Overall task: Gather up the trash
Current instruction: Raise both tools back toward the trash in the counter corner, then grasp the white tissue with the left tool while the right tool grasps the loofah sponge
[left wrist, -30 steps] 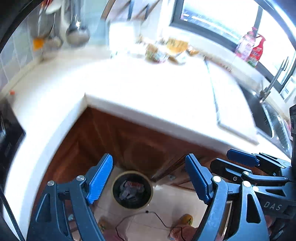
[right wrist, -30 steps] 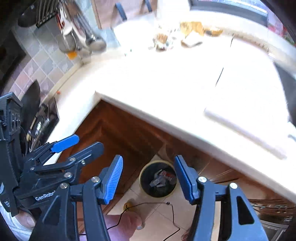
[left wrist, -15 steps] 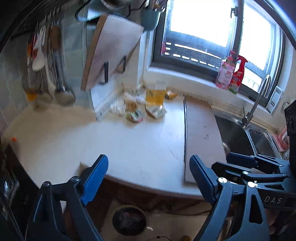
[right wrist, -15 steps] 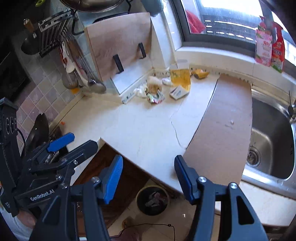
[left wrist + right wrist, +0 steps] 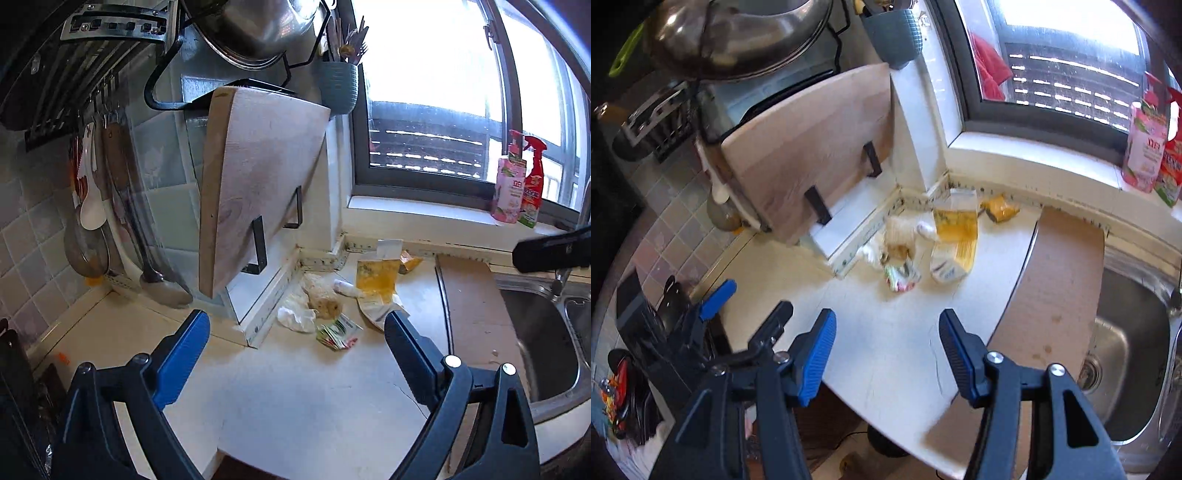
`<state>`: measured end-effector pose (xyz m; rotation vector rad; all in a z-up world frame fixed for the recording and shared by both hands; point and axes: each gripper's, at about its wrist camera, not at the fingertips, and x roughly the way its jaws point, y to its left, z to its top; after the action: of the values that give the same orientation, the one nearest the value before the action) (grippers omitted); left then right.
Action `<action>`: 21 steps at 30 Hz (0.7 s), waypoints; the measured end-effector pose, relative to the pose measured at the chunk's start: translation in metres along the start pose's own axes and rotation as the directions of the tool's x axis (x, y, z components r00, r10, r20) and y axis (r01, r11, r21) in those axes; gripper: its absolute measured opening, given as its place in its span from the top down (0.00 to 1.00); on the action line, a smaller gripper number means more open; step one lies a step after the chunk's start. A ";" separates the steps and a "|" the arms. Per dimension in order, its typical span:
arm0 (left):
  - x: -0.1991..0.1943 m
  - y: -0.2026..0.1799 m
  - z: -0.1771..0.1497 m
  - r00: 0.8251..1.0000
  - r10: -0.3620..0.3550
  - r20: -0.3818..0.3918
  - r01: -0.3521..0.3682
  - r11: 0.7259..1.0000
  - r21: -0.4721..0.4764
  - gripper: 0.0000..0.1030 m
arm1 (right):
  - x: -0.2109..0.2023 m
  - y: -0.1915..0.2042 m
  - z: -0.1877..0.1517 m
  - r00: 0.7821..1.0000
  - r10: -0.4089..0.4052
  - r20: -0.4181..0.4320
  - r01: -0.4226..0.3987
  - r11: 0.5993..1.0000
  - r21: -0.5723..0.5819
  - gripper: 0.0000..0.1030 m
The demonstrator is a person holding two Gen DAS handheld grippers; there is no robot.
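Note:
A pile of trash lies in the counter's back corner: a yellow carton [image 5: 376, 278] [image 5: 955, 236], a white tissue [image 5: 297, 314], a brownish crumpled lump [image 5: 325, 299], a colourful wrapper [image 5: 338, 332] [image 5: 901, 275] and a small orange wrapper [image 5: 408, 260] [image 5: 999, 210]. My left gripper [image 5: 295, 321] hovers short of the pile, its jaws opening with nothing between them. My right gripper [image 5: 886, 317] is open and empty above the counter's front edge, well short of the trash. A dark bin [image 5: 882, 443] peeks out below that edge.
A wooden cutting board [image 5: 255, 184] leans in a stand left of the pile. A brown mat [image 5: 1056, 295] lies beside the steel sink [image 5: 1126, 350] on the right. Two bottles [image 5: 517, 188] stand on the windowsill. Ladles [image 5: 96, 221] hang on the tiled wall at left.
Both grippers have risen from the floor bin below the counter to above the countertop, bringing the trash pile into view ahead. The left jaws have spread wider.

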<state>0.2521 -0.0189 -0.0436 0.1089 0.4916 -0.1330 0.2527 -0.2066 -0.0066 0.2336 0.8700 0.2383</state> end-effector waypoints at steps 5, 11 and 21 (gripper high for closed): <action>0.055 0.000 -0.008 1.000 0.013 -0.014 -0.014 0.999 -0.041 0.08 | 0.049 -0.007 0.042 0.999 -0.007 -0.039 0.008 1.000 0.011 0.43; 0.112 -0.002 -0.027 0.999 0.012 -0.037 -0.015 0.995 -0.095 0.08 | 0.114 -0.011 0.058 0.998 -0.009 -0.058 0.008 1.000 -0.003 0.43; 0.188 0.017 -0.048 0.994 0.062 -0.095 -0.082 0.973 -0.217 0.08 | 0.228 -0.033 0.073 0.985 0.046 -0.166 -0.031 0.995 0.092 0.43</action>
<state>0.3961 -0.0143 -0.1742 -0.0857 0.5862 -0.0015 0.4552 -0.1771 -0.1358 0.3168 1.0454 0.2581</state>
